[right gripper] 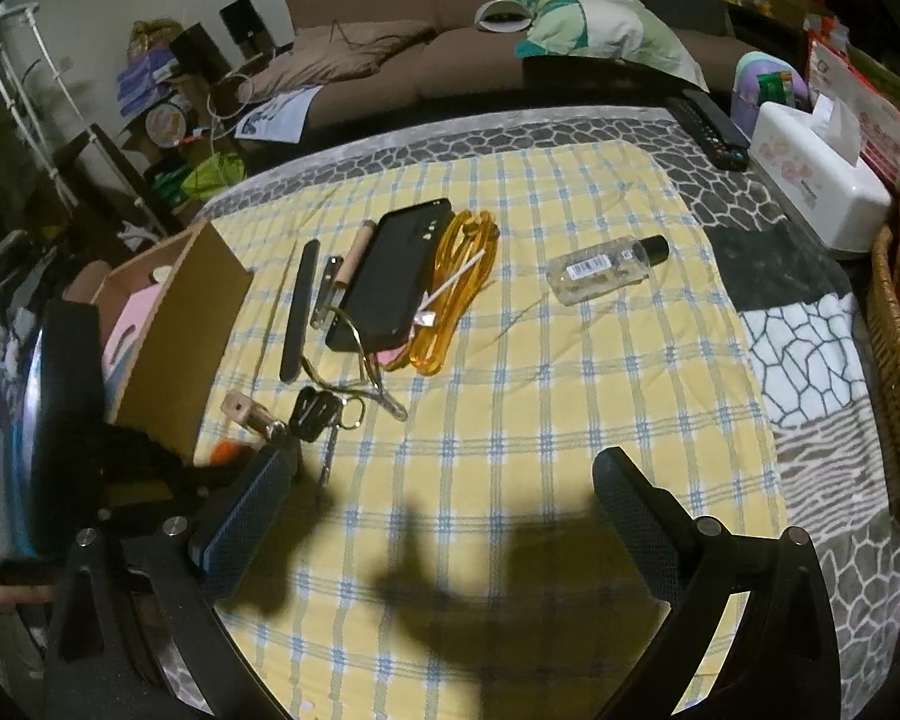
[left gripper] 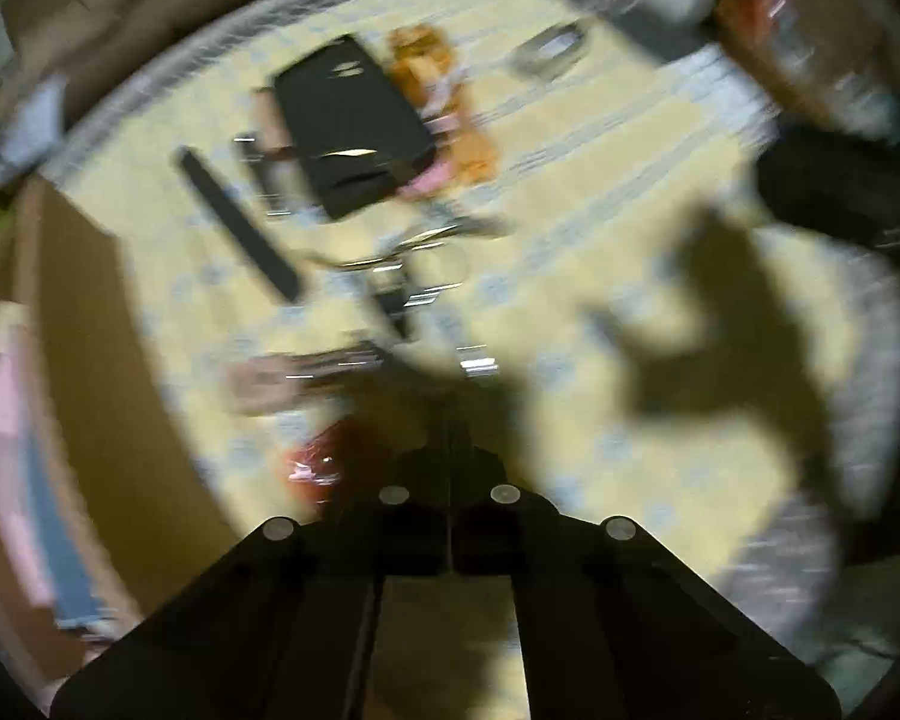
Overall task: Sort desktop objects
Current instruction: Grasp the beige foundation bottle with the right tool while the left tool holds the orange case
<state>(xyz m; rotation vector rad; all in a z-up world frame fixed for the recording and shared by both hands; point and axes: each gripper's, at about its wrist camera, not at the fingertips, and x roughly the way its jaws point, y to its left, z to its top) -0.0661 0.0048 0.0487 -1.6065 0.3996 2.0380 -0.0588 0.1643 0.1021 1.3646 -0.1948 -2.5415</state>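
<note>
Loosely spread over the yellow checked cloth [right gripper: 510, 360], the desktop clutter is lying beside a cardboard box [right gripper: 180, 324]: a black phone case [right gripper: 390, 273] is resting against a coiled orange cable [right gripper: 450, 294], a clear bottle [right gripper: 606, 267] is lying apart, and keys [right gripper: 315, 414] are sitting nearest. The right gripper [right gripper: 444, 516] is hovering wide open and empty, while the left gripper [left gripper: 450, 516] is showing its jaws pressed together with nothing between them.
</note>
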